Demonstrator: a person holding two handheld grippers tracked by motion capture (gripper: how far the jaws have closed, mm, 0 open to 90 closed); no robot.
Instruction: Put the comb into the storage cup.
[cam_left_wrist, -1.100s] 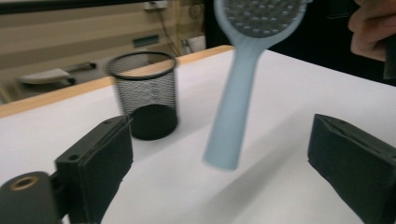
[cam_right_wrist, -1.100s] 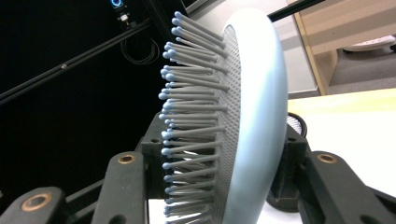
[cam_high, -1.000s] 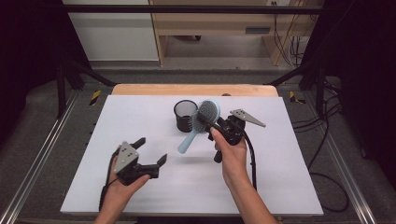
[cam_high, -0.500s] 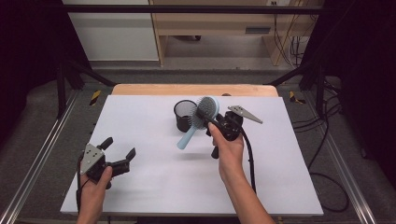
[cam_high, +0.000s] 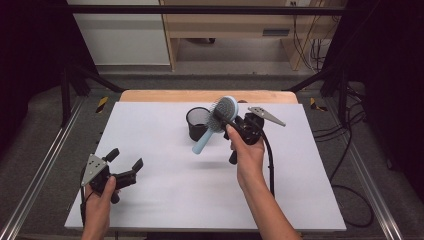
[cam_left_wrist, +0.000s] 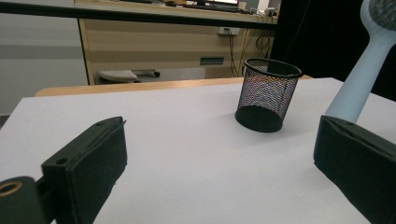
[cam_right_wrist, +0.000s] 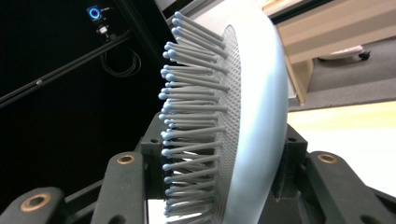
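A pale blue hairbrush (cam_high: 202, 143) with grey bristles hangs tilted above the table, head up, handle slanting down to the left. My right gripper (cam_high: 220, 116) is shut on its head; in the right gripper view the jaws clamp the brush head (cam_right_wrist: 252, 116) from both sides. A black mesh cup (cam_high: 198, 123) stands upright just left of the brush, at the middle back of the white table (cam_high: 165, 200). My left gripper (cam_high: 126, 159) is open and holds nothing, low over the front left. Beyond its jaws stand the cup (cam_left_wrist: 267, 95) and the brush handle (cam_left_wrist: 357, 88).
A wooden strip (cam_high: 200, 96) runs along the table's far edge. Metal rails (cam_high: 40, 175) flank both sides. Cables (cam_high: 350, 190) lie on the floor at the right. A wooden cabinet (cam_high: 235, 25) stands beyond the table.
My left gripper moved left and toward the table's front edge, sinking a little, still open. The right gripper and the brush stayed in place.
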